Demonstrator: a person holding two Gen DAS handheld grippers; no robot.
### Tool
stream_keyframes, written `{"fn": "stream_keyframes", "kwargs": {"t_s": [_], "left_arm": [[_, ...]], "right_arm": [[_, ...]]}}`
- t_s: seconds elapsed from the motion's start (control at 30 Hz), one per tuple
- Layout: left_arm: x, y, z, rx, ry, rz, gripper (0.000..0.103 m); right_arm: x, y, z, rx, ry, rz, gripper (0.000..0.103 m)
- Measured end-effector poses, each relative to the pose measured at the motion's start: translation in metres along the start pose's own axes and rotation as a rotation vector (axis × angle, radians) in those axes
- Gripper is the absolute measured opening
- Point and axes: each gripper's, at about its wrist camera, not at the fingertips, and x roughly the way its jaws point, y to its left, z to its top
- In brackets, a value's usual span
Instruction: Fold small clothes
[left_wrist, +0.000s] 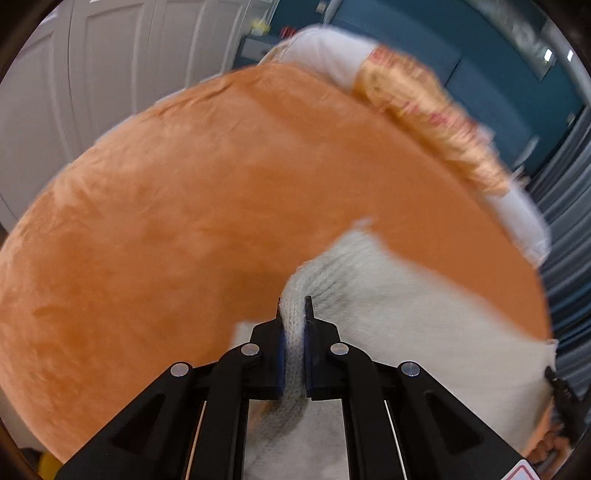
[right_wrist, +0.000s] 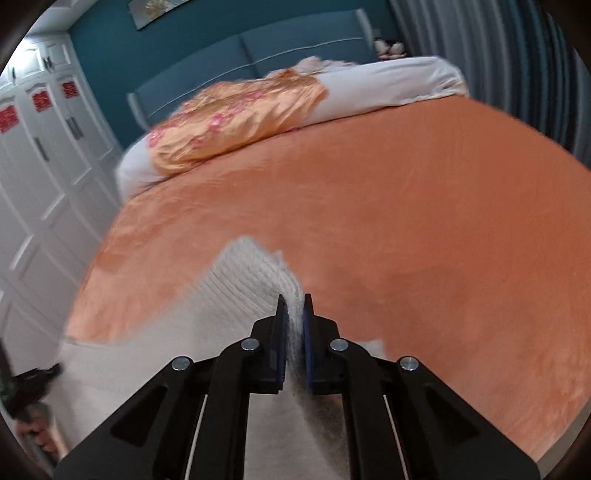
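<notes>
A white knitted garment (left_wrist: 399, 310) is held stretched above the orange bedspread (left_wrist: 221, 184). My left gripper (left_wrist: 294, 301) is shut on one bunched edge of it, the knit pinched between the blue pads. My right gripper (right_wrist: 294, 299) is shut on another edge of the same garment (right_wrist: 240, 280), which spreads to the left below it. The right gripper's black tip shows at the far right in the left wrist view (left_wrist: 559, 387), and the left gripper's at the far left in the right wrist view (right_wrist: 33, 384). Both views are motion-blurred.
The orange bedspread (right_wrist: 406, 221) covers a wide bed. A folded orange floral quilt (right_wrist: 236, 114) and white pillows (right_wrist: 388, 83) lie at the head, by a blue headboard (right_wrist: 295, 48). White wardrobe doors (right_wrist: 44, 166) stand on one side, striped curtains (right_wrist: 498, 55) on the other.
</notes>
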Motion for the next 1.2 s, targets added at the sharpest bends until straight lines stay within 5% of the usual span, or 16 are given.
{"fn": "stream_keyframes", "kwargs": {"t_s": [0.07,0.13,0.3,0.37,0.43,0.67,0.8,0.9,0.93,0.97,1.2], "left_arm": [[0.043,0.010,-0.014,-0.020,0.119,0.053,0.006],[0.053,0.012,-0.024,0.010,0.114,0.088,0.008],[-0.001,0.005,-0.024,0.017,0.048,0.057,0.020],[-0.027,0.008,-0.037,0.024,0.012,0.078,0.053],[-0.045,0.013,-0.054,0.001,-0.002,0.102,0.070],[-0.050,0.059,-0.136,-0.189,0.153,0.107,0.073],[-0.046,0.067,-0.155,-0.272,0.157,0.041,0.079],[-0.044,0.056,-0.148,-0.233,0.155,0.022,0.071],[-0.044,0.051,-0.145,-0.228,0.163,-0.037,0.041],[-0.045,0.048,-0.142,-0.218,0.184,-0.060,0.021],[-0.114,-0.042,-0.107,-0.018,-0.003,-0.155,0.010]], "right_arm": [[0.053,-0.022,-0.021,0.015,0.155,-0.088,0.006],[0.090,-0.031,-0.042,0.001,0.275,-0.146,0.007],[0.049,-0.012,-0.024,-0.018,0.182,-0.118,0.016],[0.015,0.005,-0.025,-0.060,0.113,-0.117,0.019],[-0.004,0.029,-0.036,-0.096,0.118,-0.046,0.019],[-0.013,0.149,-0.131,-0.330,0.347,0.190,0.018],[0.012,0.179,-0.177,-0.419,0.448,0.152,0.018],[0.009,0.179,-0.184,-0.439,0.414,0.135,0.018],[0.011,0.180,-0.180,-0.435,0.419,0.135,0.018],[0.009,0.178,-0.178,-0.425,0.427,0.140,0.018],[-0.018,0.148,-0.159,-0.304,0.424,0.201,0.029]]}}
